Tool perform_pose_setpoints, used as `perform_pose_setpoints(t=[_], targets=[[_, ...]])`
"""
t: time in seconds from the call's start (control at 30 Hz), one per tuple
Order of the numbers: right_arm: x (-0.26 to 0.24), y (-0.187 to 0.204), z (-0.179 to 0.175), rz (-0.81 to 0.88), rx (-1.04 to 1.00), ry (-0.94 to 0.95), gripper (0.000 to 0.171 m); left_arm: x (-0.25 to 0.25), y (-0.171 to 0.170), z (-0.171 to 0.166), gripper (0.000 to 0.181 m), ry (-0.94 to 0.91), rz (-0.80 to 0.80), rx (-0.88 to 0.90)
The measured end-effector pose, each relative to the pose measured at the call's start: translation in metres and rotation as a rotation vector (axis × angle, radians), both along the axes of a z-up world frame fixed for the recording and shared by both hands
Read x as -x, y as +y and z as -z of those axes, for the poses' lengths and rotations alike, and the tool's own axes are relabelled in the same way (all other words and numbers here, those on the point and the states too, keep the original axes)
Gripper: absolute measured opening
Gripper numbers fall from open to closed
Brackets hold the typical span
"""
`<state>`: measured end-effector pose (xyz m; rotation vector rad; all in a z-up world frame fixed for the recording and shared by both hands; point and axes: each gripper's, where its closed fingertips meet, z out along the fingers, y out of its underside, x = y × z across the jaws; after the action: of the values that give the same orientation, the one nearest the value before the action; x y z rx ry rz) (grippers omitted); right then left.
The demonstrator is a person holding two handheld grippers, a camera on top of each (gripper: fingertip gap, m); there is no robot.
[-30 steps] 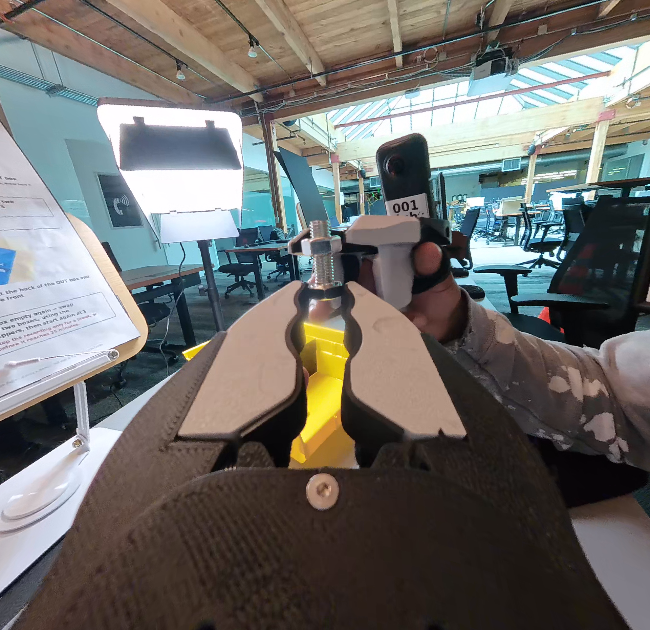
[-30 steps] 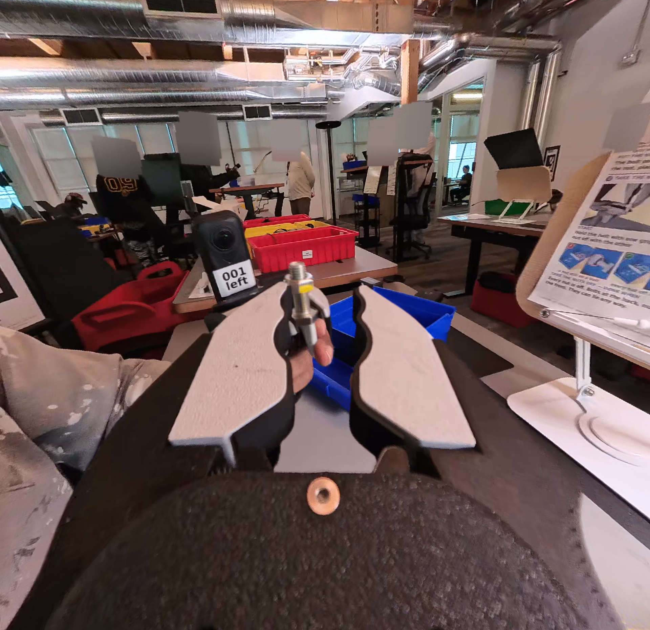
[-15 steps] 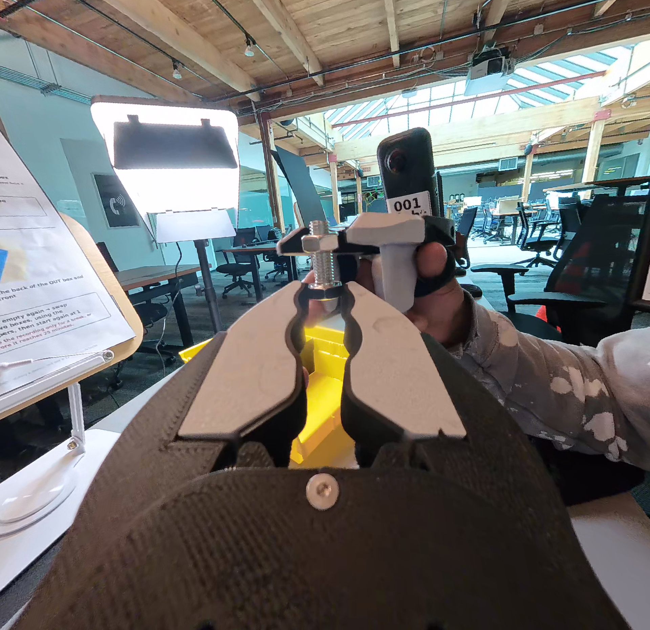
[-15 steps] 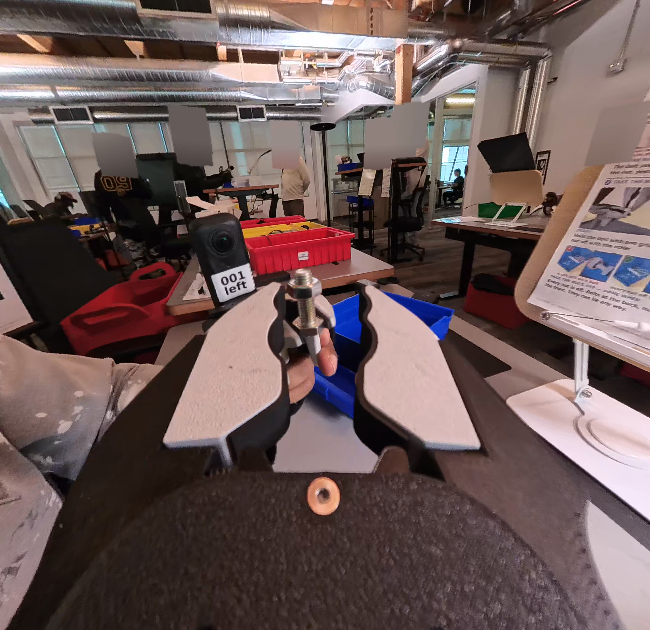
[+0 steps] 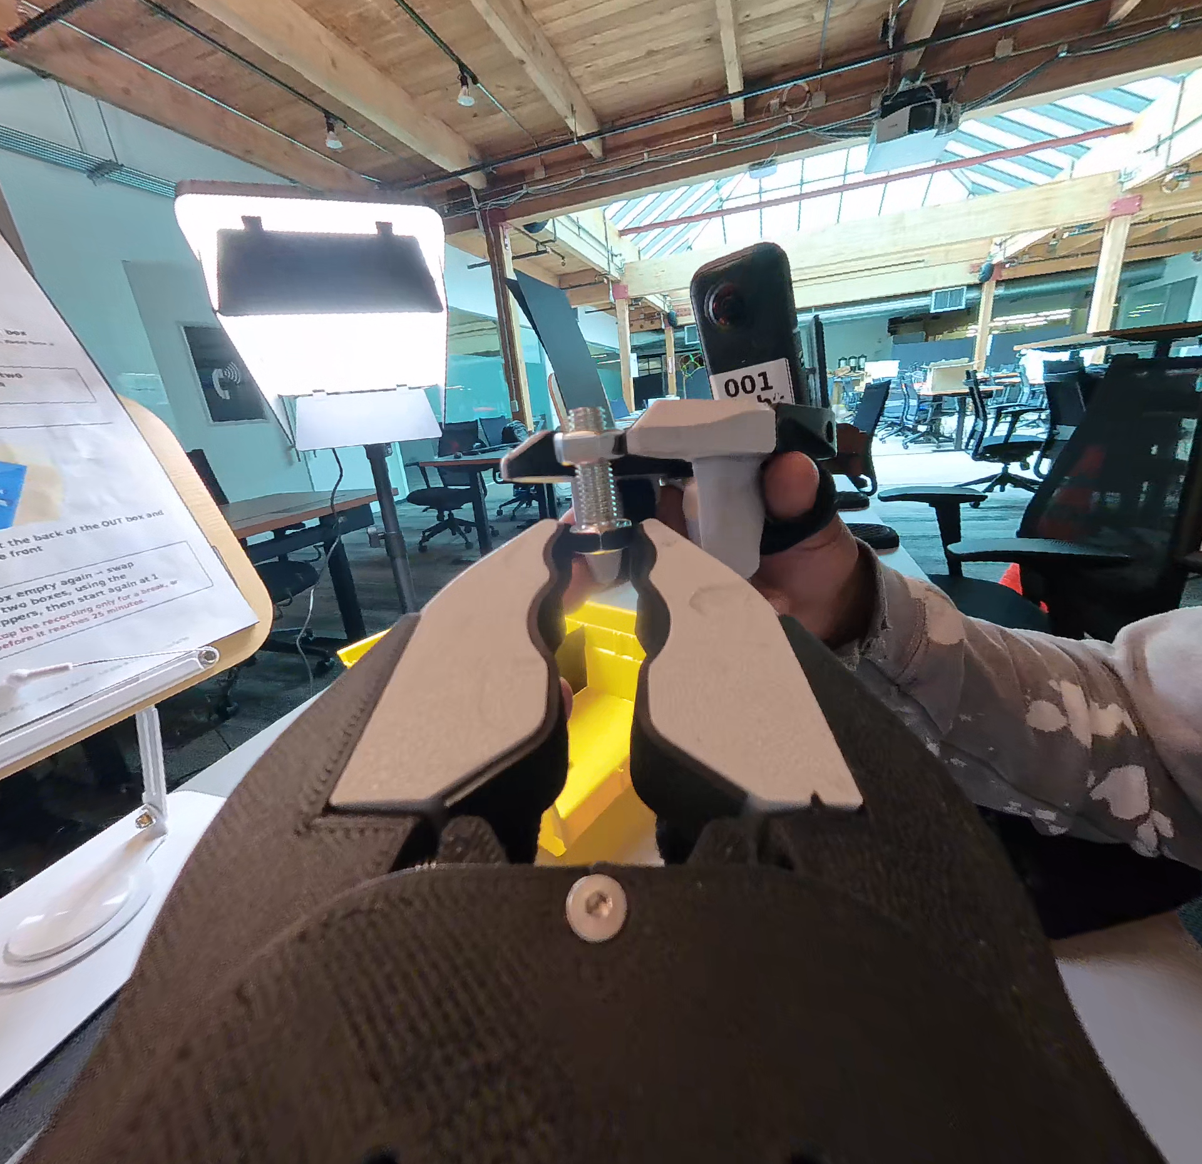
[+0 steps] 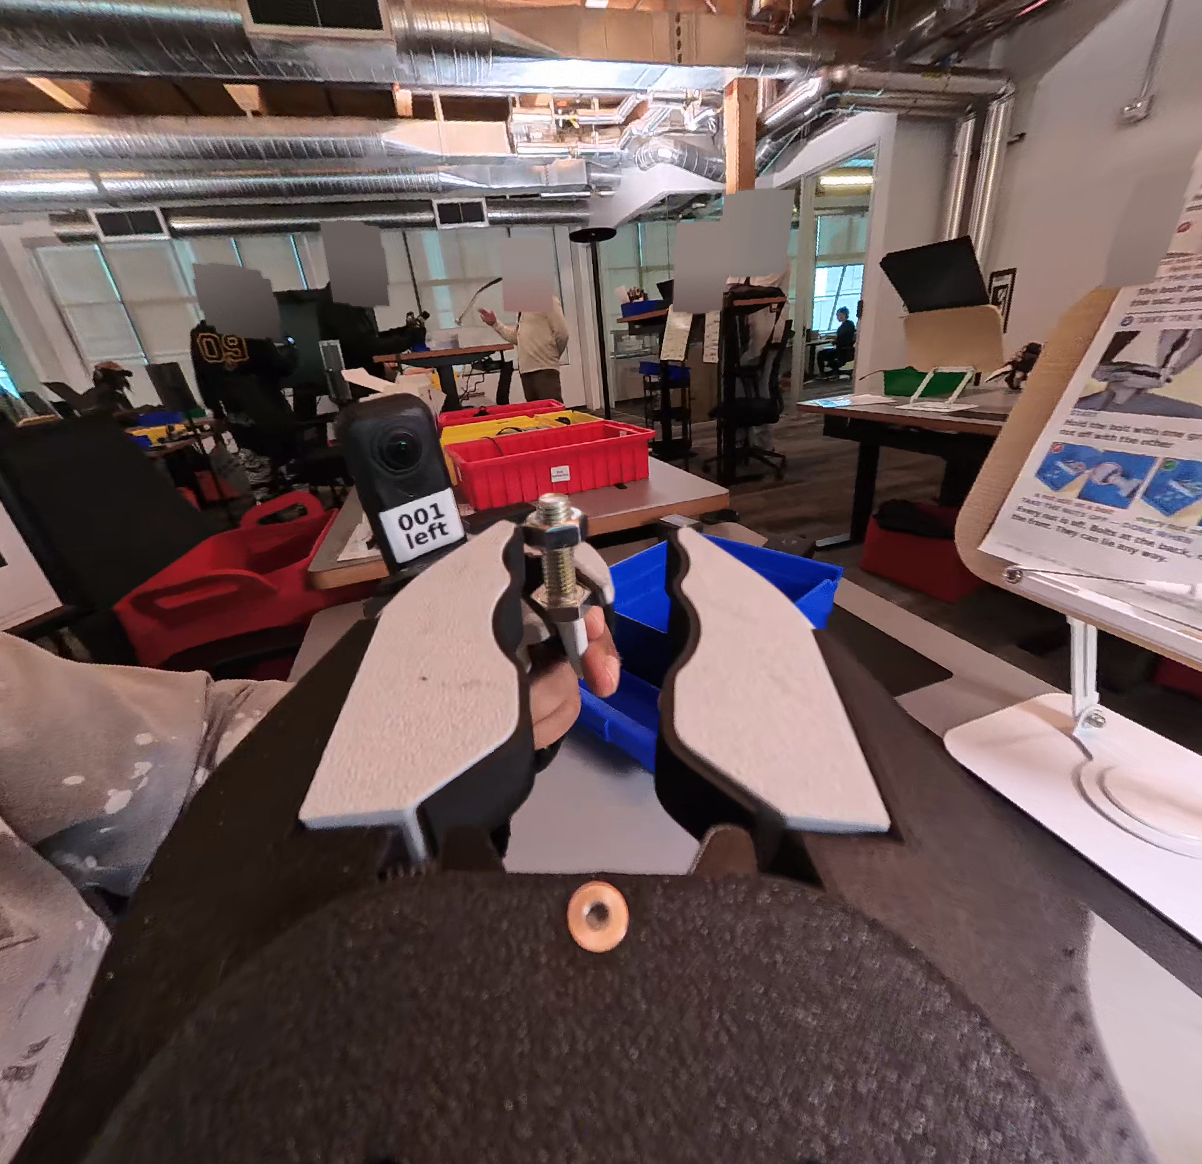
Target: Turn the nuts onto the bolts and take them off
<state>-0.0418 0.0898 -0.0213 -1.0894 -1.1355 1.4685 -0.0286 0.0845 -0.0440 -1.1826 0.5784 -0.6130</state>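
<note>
A silver bolt (image 5: 595,489) stands upright, thread end up. My left gripper (image 5: 595,544) is shut on its hex head. A silver nut (image 5: 585,447) sits near the top of the thread. The right gripper reaches in from the right, and one of its fingers (image 5: 702,434) lies beside the nut. In the right wrist view my right gripper (image 6: 595,541) has its jaws apart. The nut (image 6: 554,534) is against its left finger, with a clear gap to the right finger. The bolt (image 6: 560,570) hangs below the nut, tilted slightly.
A yellow bin (image 5: 598,710) lies below the left gripper and a blue bin (image 6: 767,580) below the right one, both on the white table (image 6: 598,808). Instruction boards on stands are at the left (image 5: 97,547) and right (image 6: 1106,482). Red bins (image 6: 553,463) stand on a desk behind. Less than 4 cm separates the two grippers' tips.
In the right wrist view the bolt has swung from tilted to nearly upright and the nut now shows clearly near its top. In the left wrist view the right gripper has shifted slightly left.
</note>
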Motion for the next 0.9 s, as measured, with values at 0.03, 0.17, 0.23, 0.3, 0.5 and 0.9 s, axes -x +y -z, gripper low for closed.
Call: perform_pose_setpoints(t=[0.03, 0.17, 0.23, 0.3, 0.5, 0.9], targets=[[-0.002, 0.003, 0.000, -0.003, 0.012, 0.003, 0.039, 0.002, 0.000, -0.001, 0.018, -0.011, -0.004, -0.001], [-0.014, 0.028, -0.006, 0.085, 0.054, 0.046, 0.021, 0.007, -0.002, -0.006, 0.019, -0.016, -0.007, -0.018], [-0.013, 0.020, -0.008, 0.044, 0.057, 0.043, 0.030, 0.006, -0.001, -0.005, 0.019, -0.014, -0.004, -0.008], [-0.008, 0.008, -0.007, 0.018, 0.034, 0.039, 0.036, 0.004, 0.000, -0.002, 0.019, -0.010, -0.003, -0.002], [-0.004, 0.008, -0.004, 0.008, 0.052, 0.022, 0.027, 0.004, -0.002, -0.003, 0.018, -0.022, 0.011, -0.012], [0.000, 0.002, -0.001, -0.001, 0.031, 0.011, 0.041, -0.001, 0.000, 0.001, 0.018, -0.013, 0.006, 0.004]])
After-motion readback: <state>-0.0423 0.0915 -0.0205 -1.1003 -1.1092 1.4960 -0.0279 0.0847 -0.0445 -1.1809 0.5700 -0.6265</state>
